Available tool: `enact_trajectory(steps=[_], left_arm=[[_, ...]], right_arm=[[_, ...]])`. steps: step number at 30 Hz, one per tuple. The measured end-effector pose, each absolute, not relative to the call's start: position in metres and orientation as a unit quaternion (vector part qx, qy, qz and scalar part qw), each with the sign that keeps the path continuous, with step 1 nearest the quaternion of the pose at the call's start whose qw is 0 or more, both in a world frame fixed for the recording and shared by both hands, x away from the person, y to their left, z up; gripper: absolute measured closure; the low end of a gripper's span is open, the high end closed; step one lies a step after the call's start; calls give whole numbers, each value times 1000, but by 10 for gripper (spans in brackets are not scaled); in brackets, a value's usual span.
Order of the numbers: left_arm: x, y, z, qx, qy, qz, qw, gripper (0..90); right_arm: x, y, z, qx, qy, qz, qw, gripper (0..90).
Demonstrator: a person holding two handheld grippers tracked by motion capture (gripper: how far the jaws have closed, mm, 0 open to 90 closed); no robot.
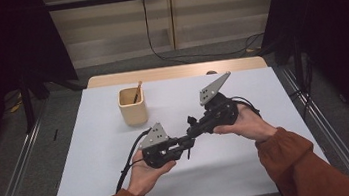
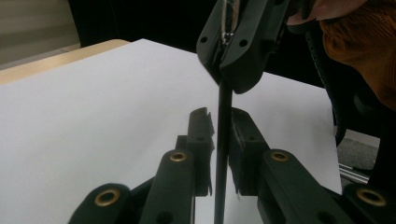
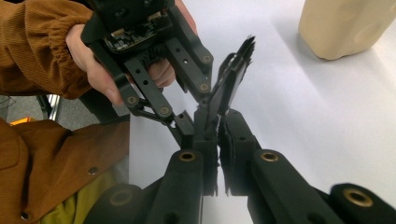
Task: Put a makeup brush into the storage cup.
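Note:
Above the white table top (image 1: 251, 164), my left gripper (image 1: 187, 137) and my right gripper (image 1: 194, 126) meet tip to tip, each held in a hand with an orange sleeve. In the left gripper view a thin black stick (image 2: 223, 154) runs up between the left gripper's (image 2: 223, 126) pads, which press on it. Its upper end goes into the right gripper's (image 2: 232, 70) closed tips. In the right gripper view the right gripper (image 3: 218, 128) is shut, and the left gripper (image 3: 212, 100) crosses right in front of it.
A beige cup (image 1: 132, 107) stands at the back left of the table with a brown-handled tool (image 1: 137, 91) leaning in it; the cup (image 3: 341, 28) also shows in the right gripper view. Cables trail from both grippers. Metal rails run along both sides of the table.

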State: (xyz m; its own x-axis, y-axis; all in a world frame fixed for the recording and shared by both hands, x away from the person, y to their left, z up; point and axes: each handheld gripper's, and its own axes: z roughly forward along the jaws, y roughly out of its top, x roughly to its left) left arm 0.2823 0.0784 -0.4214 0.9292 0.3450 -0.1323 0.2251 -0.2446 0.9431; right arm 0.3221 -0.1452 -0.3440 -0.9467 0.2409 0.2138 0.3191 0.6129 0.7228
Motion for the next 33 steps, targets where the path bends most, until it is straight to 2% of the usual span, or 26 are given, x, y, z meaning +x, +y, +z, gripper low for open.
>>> enact_trajectory(steps=[3, 14, 27, 33], left_arm=[[283, 78, -422, 788, 181, 45, 587, 850], [286, 81, -422, 786, 180, 36, 590, 856], [285, 79, -423, 786, 181, 35, 590, 857], [285, 80, -422, 785, 183, 38, 591, 857]], right_arm=[[322, -145, -345, -157, -896, -412, 49, 850], [323, -147, -348, -159, -886, -433, 50, 836], [320, -153, -349, -163, -870, -463, 40, 640], [318, -155, -352, -168, -866, -470, 36, 521]])
